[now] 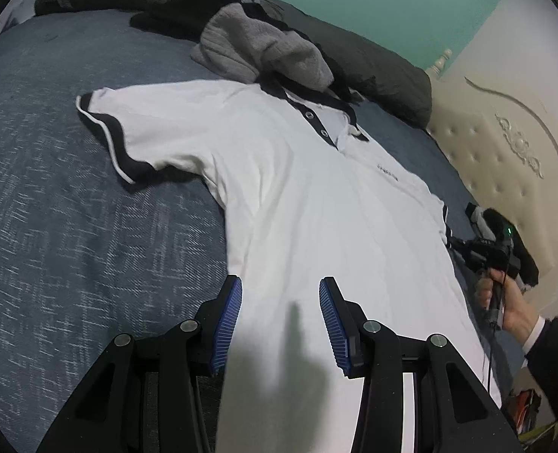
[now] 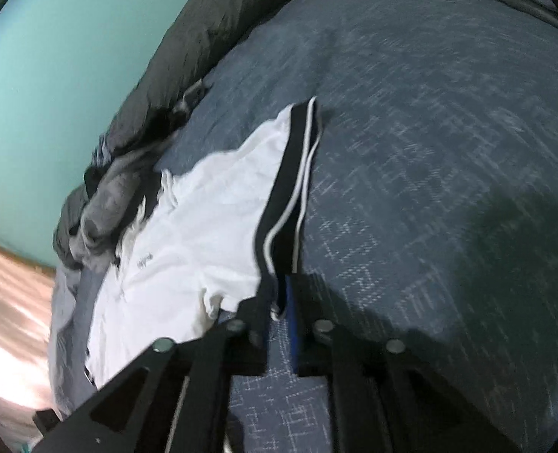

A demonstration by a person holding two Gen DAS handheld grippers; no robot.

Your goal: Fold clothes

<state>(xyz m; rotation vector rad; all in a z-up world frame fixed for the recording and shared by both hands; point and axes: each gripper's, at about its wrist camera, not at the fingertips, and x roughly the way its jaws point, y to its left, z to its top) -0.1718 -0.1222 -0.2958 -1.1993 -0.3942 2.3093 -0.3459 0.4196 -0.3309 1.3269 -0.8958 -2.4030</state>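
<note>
A white polo shirt (image 1: pixel 279 188) with a black collar and black-trimmed sleeves lies face up on the blue-grey bedspread (image 1: pixel 71 226). My left gripper (image 1: pixel 280 294) hovers open above the shirt's lower body, with the blue pads (image 1: pixel 228 321) wide apart and nothing between them. A hand (image 1: pixel 505 302) holds my right gripper (image 1: pixel 456 241) at the shirt's right sleeve. In the right wrist view, the right gripper (image 2: pixel 279 294) is shut on the black-and-white sleeve cuff (image 2: pixel 282 219). The white shirt (image 2: pixel 188 234) spreads away to the left.
A grey knitted garment (image 1: pixel 263 53) and a black garment (image 1: pixel 188 11) are heaped beyond the collar, against a dark olive duvet (image 1: pixel 373 68). A cream tufted headboard (image 1: pixel 505 143) stands on the right. The bed's edge and a pale floor (image 2: pixel 7 302) show in the right wrist view.
</note>
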